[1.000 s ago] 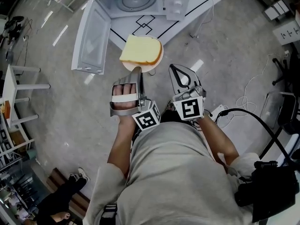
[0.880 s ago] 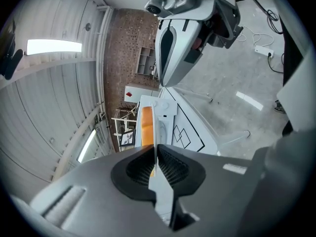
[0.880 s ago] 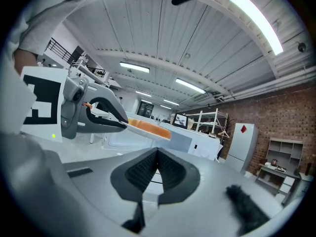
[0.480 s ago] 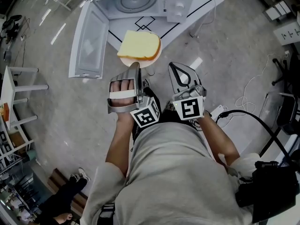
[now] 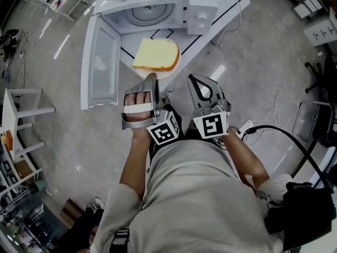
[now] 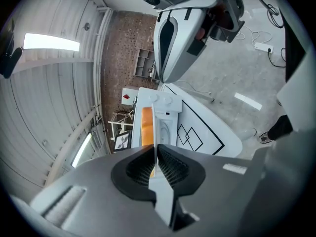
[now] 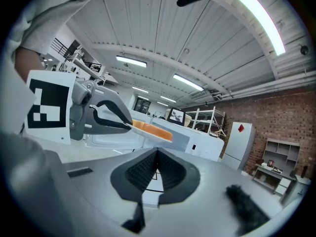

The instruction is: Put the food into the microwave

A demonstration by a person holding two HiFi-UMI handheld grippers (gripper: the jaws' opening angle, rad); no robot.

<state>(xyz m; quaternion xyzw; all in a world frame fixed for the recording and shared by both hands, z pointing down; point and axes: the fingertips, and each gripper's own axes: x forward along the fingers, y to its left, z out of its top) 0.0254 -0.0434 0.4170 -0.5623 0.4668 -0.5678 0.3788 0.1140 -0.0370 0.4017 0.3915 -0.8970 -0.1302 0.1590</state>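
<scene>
A white bench point(image 5: 227, 1) marked with black lines carries a white microwave oven point(image 5: 197, 4) along its far edge. The oven's door point(image 5: 102, 62) is swung fully open to the left and hangs out past the bench's left edge over the grey floor point(image 5: 274, 73). Inside the cavity the round glass turntable point(image 5: 146, 13) is bare.

The left gripper point(image 5: 153, 80), with a hand strapped in its handle, points toward the oven. Its jaws are pinching the near rim of a round white plate point(image 5: 160, 74). In the left gripper view that rim runs as a thin white blade between the ribbed pads. The right gripper point(image 5: 196, 83) hangs just to the right of it, apart from the plate. Its jaws are pressed together with nothing between them.

The plate is held level in the air. In the head view it lies over the bench's near edge, just short of the oven's open front and not inside.

On the plate a thick slice of pale yellow bread with a browner crust point(image 5: 155, 54) lies flat, broad face up, covering most of the plate. Its long axis runs left to right, roughly along the oven's front. The rounded end points right and the squarer end points left, toward the open door.
</scene>
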